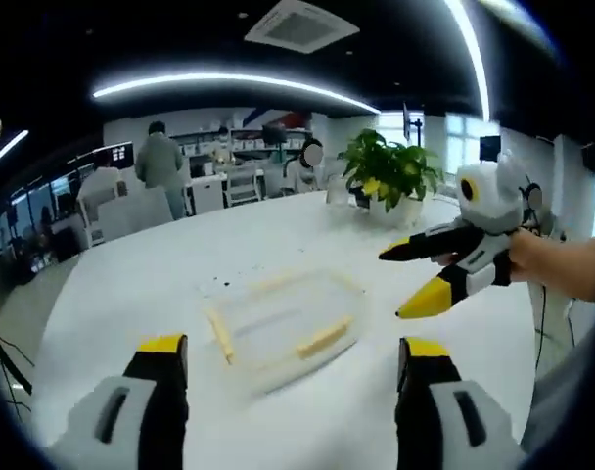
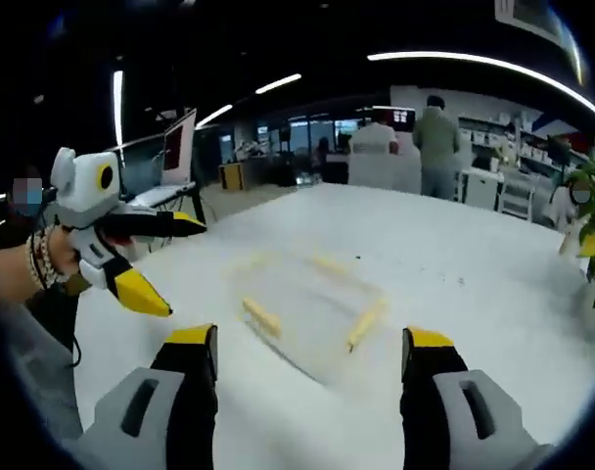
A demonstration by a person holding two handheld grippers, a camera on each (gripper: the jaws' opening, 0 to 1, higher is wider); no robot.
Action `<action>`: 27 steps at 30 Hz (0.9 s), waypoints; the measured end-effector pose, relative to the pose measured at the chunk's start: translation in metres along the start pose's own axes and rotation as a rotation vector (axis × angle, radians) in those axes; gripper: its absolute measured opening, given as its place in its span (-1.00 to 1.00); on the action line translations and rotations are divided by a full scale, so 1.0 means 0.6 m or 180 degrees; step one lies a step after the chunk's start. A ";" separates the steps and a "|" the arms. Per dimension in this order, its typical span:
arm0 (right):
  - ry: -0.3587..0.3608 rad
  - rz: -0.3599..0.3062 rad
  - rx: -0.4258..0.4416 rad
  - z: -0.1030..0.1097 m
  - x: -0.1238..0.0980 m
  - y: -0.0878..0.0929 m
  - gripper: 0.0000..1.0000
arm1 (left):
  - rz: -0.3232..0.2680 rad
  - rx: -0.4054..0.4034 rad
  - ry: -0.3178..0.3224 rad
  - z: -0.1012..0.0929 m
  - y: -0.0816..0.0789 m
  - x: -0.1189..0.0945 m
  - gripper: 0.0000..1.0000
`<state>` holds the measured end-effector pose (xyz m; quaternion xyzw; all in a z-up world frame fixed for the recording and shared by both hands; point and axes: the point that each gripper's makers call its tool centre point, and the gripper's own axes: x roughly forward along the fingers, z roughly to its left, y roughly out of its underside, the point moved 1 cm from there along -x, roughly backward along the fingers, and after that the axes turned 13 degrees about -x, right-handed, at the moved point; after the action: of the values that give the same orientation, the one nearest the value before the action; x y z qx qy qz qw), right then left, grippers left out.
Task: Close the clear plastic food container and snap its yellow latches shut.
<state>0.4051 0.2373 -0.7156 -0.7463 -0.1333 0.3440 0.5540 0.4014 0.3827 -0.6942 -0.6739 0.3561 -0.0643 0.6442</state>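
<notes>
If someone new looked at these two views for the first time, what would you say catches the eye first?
Probably the clear plastic food container with its yellow latches, lying alone in the middle of the big white table. Next come the yellow-tipped jaws: the right gripper enters the left gripper view from the right, open above the table beside the container, and the left gripper mirrors it in the right gripper view. A green potted plant stands at the table's far edge.
</notes>
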 end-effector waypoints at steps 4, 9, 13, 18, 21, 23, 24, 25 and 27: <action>0.0061 0.0183 0.0019 0.016 -0.032 0.014 0.99 | -0.0036 -0.0022 0.0042 -0.020 -0.006 -0.049 0.98; 0.0058 0.0118 0.0055 0.057 -0.096 0.011 0.98 | -0.0008 -0.0229 0.0038 -0.039 0.007 -0.128 0.98; 0.0151 0.0078 0.0005 0.085 -0.144 0.010 0.97 | -0.0062 -0.0297 -0.0107 -0.034 0.034 -0.214 0.98; 0.0196 0.0066 0.0023 0.125 -0.202 0.028 0.97 | 0.0020 -0.0462 -0.0197 -0.022 0.099 -0.299 0.98; 0.0299 0.0098 0.0058 0.142 -0.239 0.040 0.95 | -0.0063 -0.0519 -0.0314 -0.012 0.122 -0.344 0.98; 0.0436 0.0065 0.0034 0.146 -0.264 0.043 0.93 | -0.0046 -0.0493 -0.0375 -0.008 0.141 -0.368 0.98; 0.0464 0.0067 0.0051 0.151 -0.273 0.045 0.92 | 0.0000 -0.0467 -0.0437 -0.004 0.154 -0.381 0.97; 0.0494 0.0068 0.0071 0.154 -0.282 0.047 0.90 | -0.0008 -0.0446 -0.0465 -0.003 0.161 -0.390 0.96; 0.0543 0.0055 0.0114 0.167 -0.299 0.052 0.86 | -0.0034 -0.0418 -0.0521 -0.003 0.174 -0.409 0.95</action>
<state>0.2029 0.1960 -0.6936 -0.7640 -0.0730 0.2862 0.5736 0.1779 0.5280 -0.6981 -0.7195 0.3022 0.0110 0.6252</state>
